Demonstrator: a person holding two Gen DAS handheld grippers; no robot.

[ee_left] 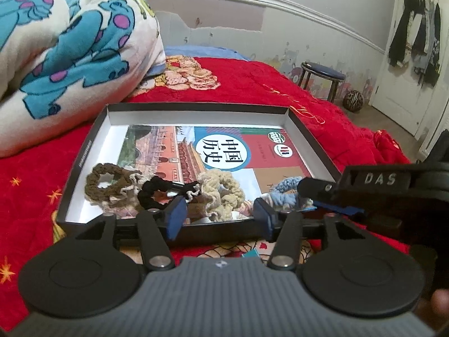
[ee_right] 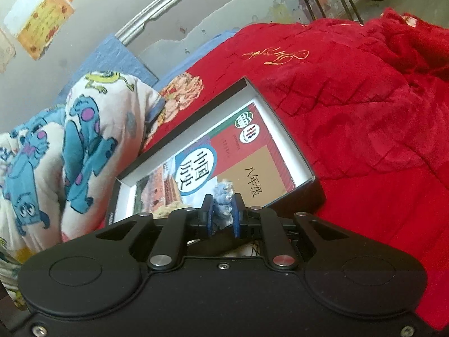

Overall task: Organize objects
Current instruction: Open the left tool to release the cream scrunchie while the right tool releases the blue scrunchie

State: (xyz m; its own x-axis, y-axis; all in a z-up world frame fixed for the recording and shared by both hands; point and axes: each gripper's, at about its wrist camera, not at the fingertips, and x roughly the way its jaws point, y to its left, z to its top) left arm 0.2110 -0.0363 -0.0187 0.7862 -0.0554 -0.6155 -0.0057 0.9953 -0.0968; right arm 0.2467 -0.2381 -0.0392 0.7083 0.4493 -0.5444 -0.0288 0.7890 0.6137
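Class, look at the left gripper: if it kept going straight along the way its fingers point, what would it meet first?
Most likely the cream scrunchie lying in the box, directly ahead between the left gripper's open fingers. Depth is unclear, so the box's near wall might come first.

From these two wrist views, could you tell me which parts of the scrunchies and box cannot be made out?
- Left wrist: the fluffy blue scrunchie is mostly behind the right gripper.
- Left wrist: the black cardboard box has its near wall behind the open left gripper.
- Right wrist: remaining scrunchies hidden behind the gripper body.
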